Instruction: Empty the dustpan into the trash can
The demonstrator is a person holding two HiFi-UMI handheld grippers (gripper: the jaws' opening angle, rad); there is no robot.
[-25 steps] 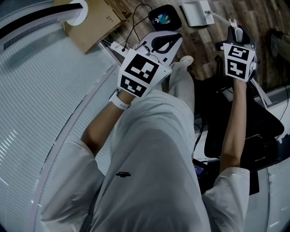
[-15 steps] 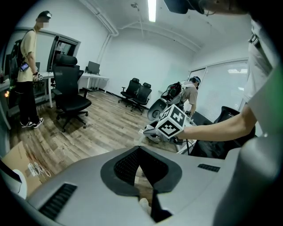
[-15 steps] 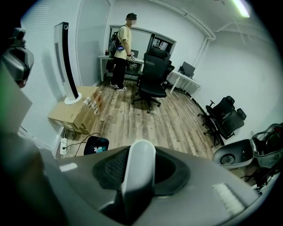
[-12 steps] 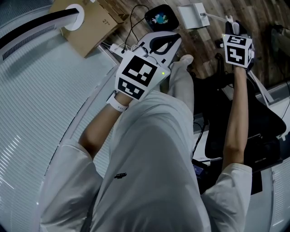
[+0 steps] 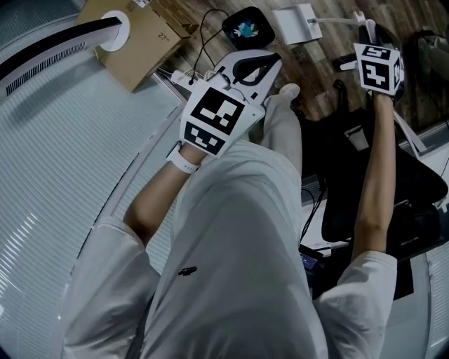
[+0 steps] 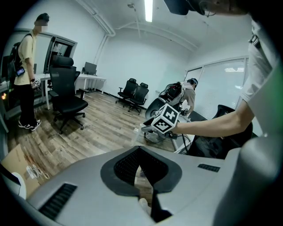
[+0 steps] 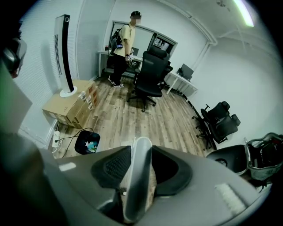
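The right gripper (image 7: 139, 149) has come closer to the dustpan (image 5: 298, 22), and its jaws have just been opening; the pale handle (image 7: 137, 181) of the dustpan now stands between them. I judge that the pads do not yet press on it, so the jaws are apart around the handle, not clamped on it. The dustpan itself has not moved; it lies on the wooden floor (image 5: 330, 77) just beside the trash can (image 5: 245, 29), on the side of the trash can that faces the right gripper. Its handle runs away from the trash can, up to that gripper. For the task this means, I think, that the pick-up is only being prepared; the jaws must first close on the handle, and only then can the pan be lifted and tipped over the trash can, which is near. The left gripper (image 6: 139, 150) has kept its place, near the trash can on the side toward the person; its jaws are together and hold nothing; it is well apart from the dustpan.
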